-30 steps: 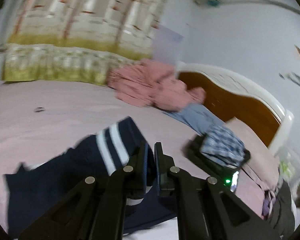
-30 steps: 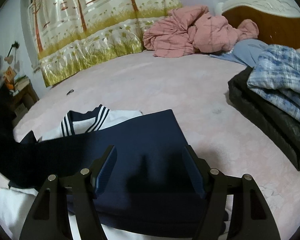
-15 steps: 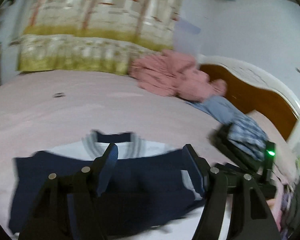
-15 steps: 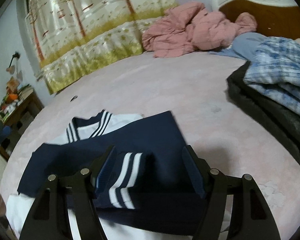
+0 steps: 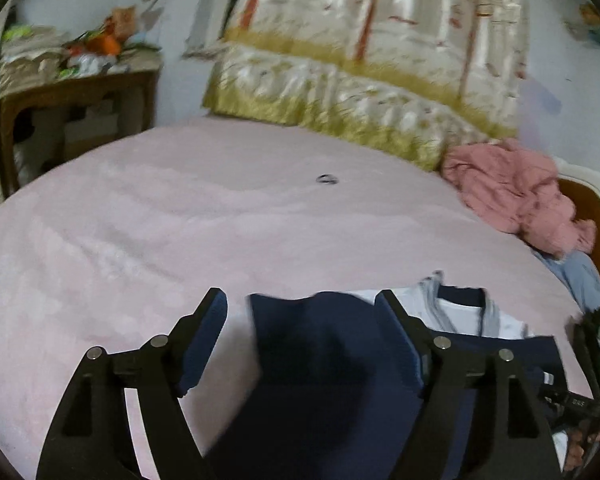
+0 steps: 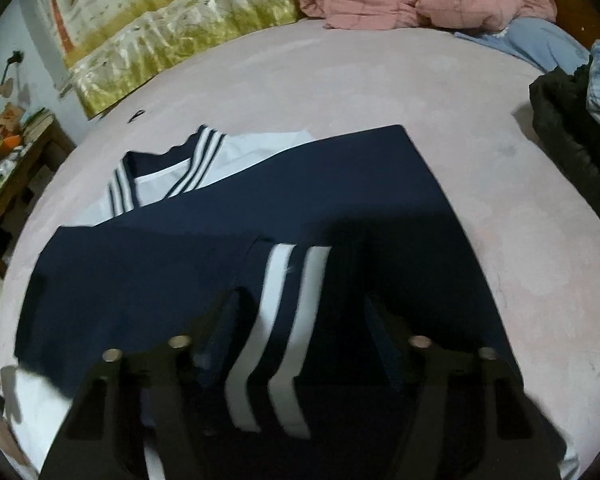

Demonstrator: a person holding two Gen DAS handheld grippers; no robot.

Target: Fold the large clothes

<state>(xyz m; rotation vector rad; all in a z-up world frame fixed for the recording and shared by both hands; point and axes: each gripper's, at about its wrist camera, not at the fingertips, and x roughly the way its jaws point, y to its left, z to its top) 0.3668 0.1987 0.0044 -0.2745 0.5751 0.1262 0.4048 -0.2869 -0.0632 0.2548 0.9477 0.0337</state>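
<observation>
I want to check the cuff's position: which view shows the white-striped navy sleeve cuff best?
The right wrist view: the navy sleeve cuff with two white stripes lies in full sight on the folded navy and white sailor-style top. The left wrist view shows only a blurred sliver of it at the right edge.

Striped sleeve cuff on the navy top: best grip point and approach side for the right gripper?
Grip the striped cuff at its free end, coming from above on the near side. It lies flat on the navy top, between the closing right gripper pads.
</observation>
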